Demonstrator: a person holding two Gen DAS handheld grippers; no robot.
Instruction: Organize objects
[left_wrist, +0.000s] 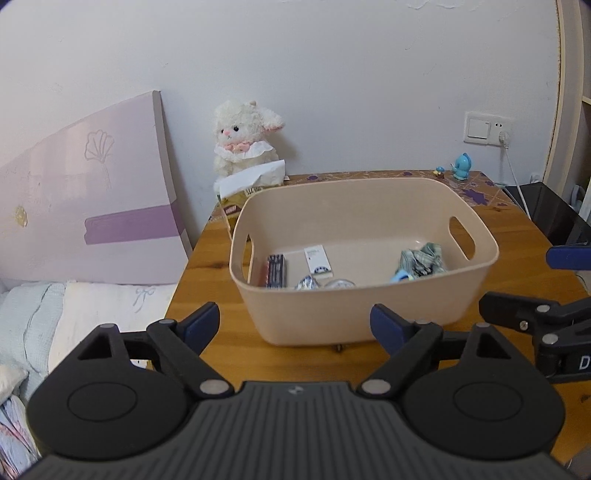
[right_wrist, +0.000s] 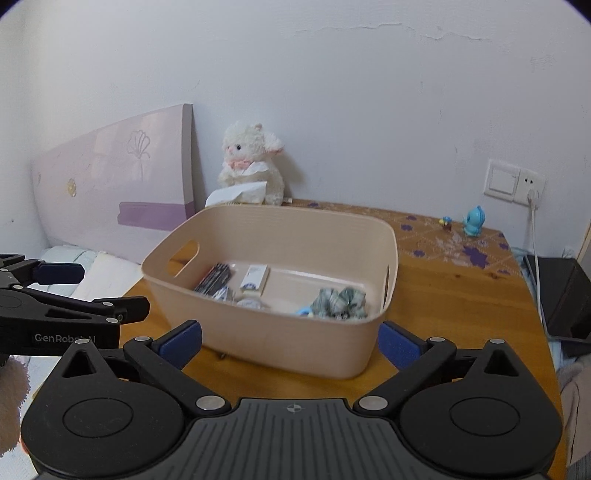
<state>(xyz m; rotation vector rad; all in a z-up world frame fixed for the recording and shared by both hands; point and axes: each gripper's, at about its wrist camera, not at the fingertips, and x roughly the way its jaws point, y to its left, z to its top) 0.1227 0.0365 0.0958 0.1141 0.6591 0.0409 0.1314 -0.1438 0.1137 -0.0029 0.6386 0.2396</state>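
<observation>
Both tongs, left (left_wrist: 295, 325) and right (right_wrist: 290, 341), gape wide and empty; only the left view shows the tissue pack (left_wrist: 236, 206) behind the bin (left_wrist: 369, 314).

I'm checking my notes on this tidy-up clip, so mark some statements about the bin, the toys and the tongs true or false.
1. Both tongs, left and right, are open and hold nothing. True.
2. The beige bin is empty. False: it holds a white box, a crumpled cloth and other items.
3. A plush lamb sits against the wall. True.
4. The blue figurine lies inside the bin. False: it stands on the table.
</observation>
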